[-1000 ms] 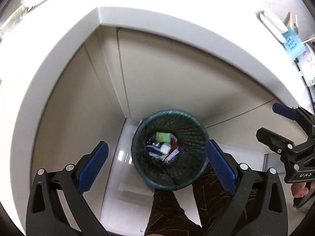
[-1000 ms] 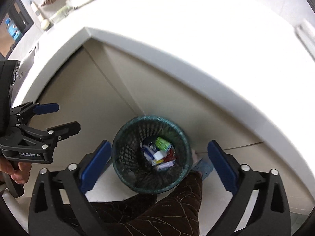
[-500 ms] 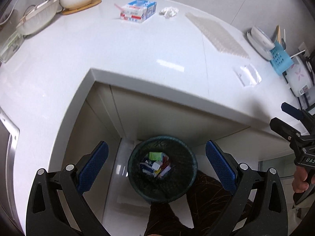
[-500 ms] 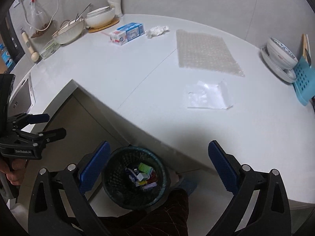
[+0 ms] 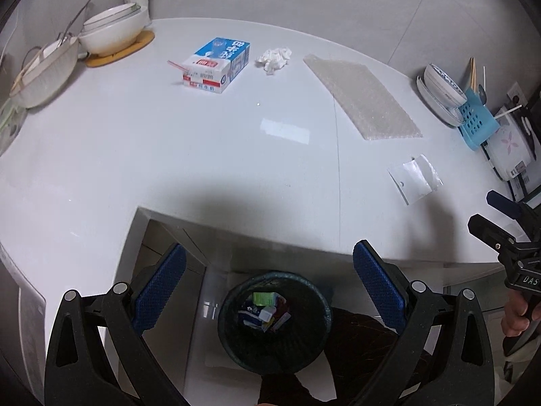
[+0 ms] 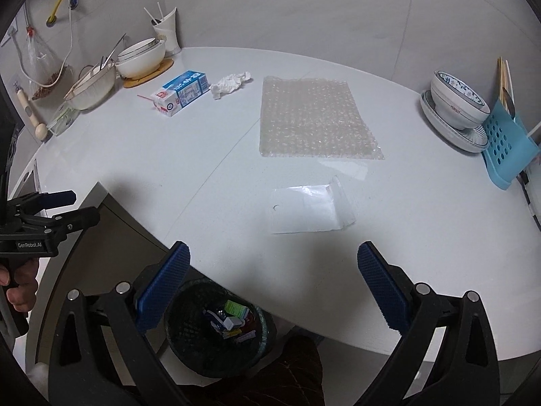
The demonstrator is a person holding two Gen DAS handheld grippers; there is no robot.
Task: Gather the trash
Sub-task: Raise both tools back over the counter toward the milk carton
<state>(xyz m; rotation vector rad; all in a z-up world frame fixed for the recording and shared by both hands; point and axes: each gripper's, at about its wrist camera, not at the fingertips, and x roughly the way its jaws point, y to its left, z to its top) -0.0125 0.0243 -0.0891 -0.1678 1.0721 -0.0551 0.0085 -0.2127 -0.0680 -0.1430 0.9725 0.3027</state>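
Trash is lying on the tabletop (image 6: 135, 155): carton (image 6: 180, 93), tissue (image 6: 230, 83), bubble wrap (image 6: 312, 118), bag (image 6: 312, 208). Left tool (image 5: 268, 286) and right tool (image 6: 272, 286) are hanging wide open, empty, above the bin (image 6: 189, 348).

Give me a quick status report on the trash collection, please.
Both tongs, left and right, open, empty. Milk carton, tissue, bubble wrap, plastic bag on counter. Bin below. Nothing blocking.
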